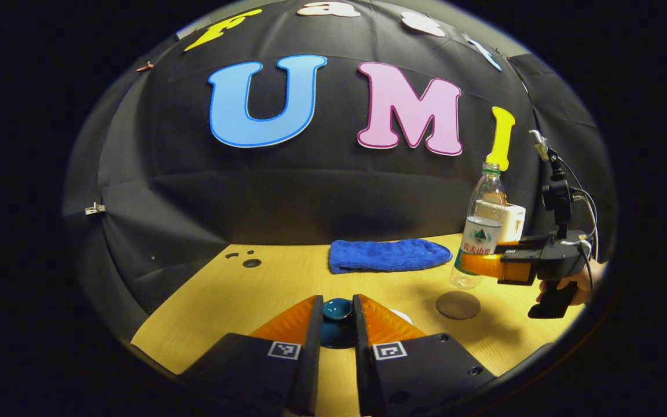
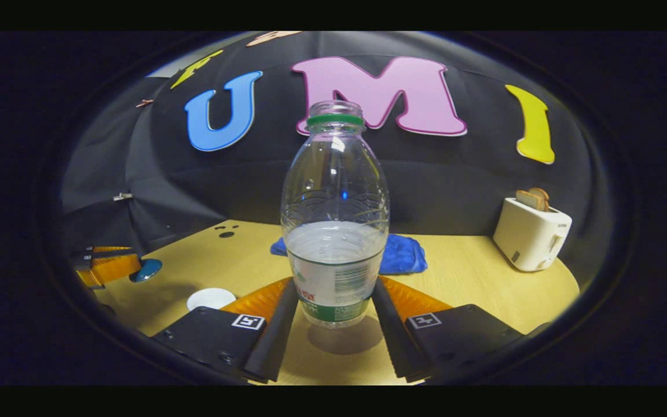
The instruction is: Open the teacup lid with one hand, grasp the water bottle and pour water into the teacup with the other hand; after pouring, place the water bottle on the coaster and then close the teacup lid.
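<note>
My left gripper (image 1: 336,302) is shut on the knob of the dark teal teacup lid (image 1: 337,313) and holds it off the cup. The white teacup (image 2: 211,299) stands uncovered on the table; its rim (image 1: 401,316) peeks out beside my right finger. My right gripper (image 2: 335,286) is shut on the lower body of the clear water bottle (image 2: 335,220), which is upright, uncapped and about half full. In the left gripper view the bottle (image 1: 480,231) and that gripper (image 1: 487,265) are at the right, just behind the round brown coaster (image 1: 458,304). The lid (image 2: 147,270) appears far left.
A blue cloth (image 1: 388,255) lies at the back of the wooden table (image 1: 264,289). A white toaster (image 2: 530,231) with toast stands at the back right. A hand (image 1: 576,284) holds the right gripper's grip. Small holes (image 1: 250,263) mark the table's back left.
</note>
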`<action>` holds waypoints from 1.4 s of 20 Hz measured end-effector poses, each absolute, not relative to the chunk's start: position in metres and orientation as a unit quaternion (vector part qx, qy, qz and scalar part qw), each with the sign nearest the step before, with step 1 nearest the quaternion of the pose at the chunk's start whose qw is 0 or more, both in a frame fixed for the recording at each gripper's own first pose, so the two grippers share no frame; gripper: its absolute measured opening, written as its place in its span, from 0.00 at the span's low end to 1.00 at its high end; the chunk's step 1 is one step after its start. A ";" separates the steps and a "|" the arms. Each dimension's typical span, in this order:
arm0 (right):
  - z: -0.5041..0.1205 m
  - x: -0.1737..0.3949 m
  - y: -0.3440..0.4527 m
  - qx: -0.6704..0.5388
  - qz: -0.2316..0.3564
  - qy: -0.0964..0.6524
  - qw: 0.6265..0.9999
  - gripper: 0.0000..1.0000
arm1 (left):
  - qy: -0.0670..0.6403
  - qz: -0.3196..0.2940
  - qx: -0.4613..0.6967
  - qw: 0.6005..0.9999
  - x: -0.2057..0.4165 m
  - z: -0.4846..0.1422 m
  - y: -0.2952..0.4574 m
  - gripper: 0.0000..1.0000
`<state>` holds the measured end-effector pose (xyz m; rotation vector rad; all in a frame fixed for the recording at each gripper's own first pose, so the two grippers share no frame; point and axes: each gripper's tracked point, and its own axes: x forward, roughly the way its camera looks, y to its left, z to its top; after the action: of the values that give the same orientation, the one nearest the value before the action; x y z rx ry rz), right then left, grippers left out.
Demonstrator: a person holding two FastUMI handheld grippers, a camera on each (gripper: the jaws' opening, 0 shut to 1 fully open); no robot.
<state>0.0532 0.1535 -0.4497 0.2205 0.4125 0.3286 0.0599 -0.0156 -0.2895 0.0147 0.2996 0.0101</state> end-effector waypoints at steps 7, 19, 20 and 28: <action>-0.453 0.048 0.154 0.121 0.162 0.233 0.951 0.75 | 0.159 -0.012 0.009 0.987 0.080 -0.303 -0.038 0.31; -0.463 0.040 0.159 0.128 0.178 0.265 0.939 0.79 | 0.176 -0.028 0.005 0.984 0.100 -0.325 -0.058 0.30; -0.470 0.038 0.160 0.121 0.180 0.274 0.937 0.80 | 0.178 -0.030 0.003 0.984 0.101 -0.328 -0.060 0.31; -0.490 0.007 0.165 0.123 0.177 0.309 0.926 0.98 | 0.196 -0.041 -0.002 0.980 0.105 -0.351 -0.069 0.31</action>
<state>0.0073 0.1646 -0.4904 0.2514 0.6328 0.3638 0.1051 -0.0688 -0.3510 -0.0048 0.3952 -0.0829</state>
